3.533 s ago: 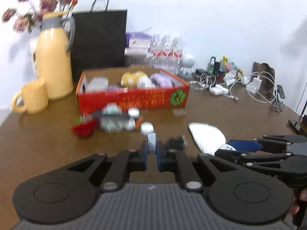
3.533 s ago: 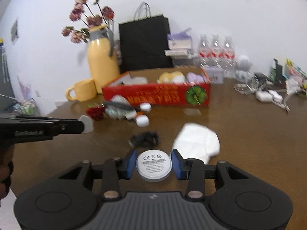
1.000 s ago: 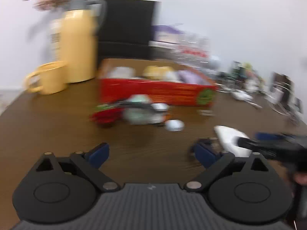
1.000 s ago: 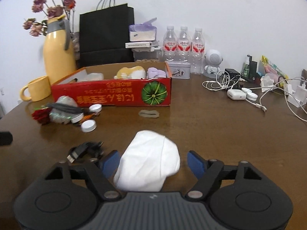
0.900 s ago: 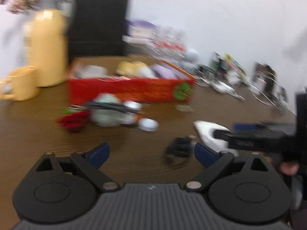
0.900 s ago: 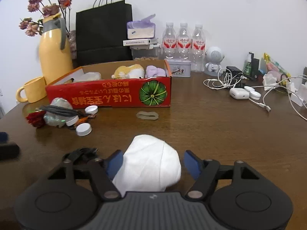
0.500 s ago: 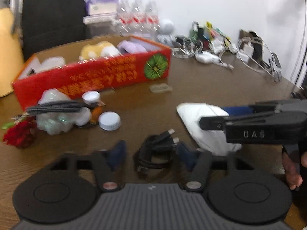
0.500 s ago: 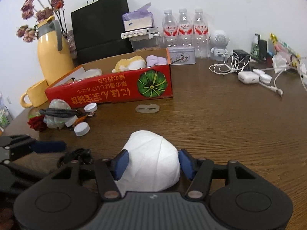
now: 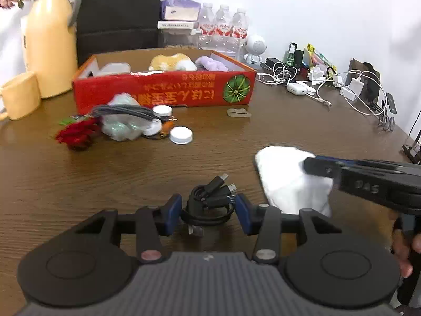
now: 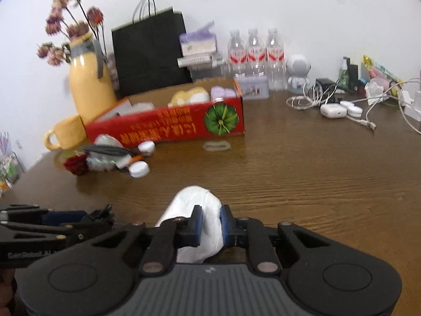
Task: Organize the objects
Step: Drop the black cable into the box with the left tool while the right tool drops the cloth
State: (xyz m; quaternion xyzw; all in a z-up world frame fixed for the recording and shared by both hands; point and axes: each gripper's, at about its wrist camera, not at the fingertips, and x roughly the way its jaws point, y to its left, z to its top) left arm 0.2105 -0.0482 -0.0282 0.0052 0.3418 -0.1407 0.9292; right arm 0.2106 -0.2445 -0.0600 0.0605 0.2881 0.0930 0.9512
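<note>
Now right gripper (image 10: pixel 209 227) pinched on crumpled white tissue (image 10: pixel 201 208), left gripper (image 9: pixel 208 214) agape around coiled black cable (image 9: pixel 210 198).

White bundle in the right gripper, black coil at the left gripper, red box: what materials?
White bundle: soft tissue or thin fabric, matte, creasing where the right gripper pinches it. Black coil: rubber-sheathed cables with metal plugs, between the open left gripper pads. Red box: printed cardboard, brown raw inside.

It looked like an office room. The brown bench (image 9: pixel 302 131) held water bottles (image 10: pixel 254 50), white charger cables (image 9: pixel 339 87) and a black paper bag (image 10: pixel 150 47). A plain white wall (image 10: pixel 289 5) stood behind.
</note>
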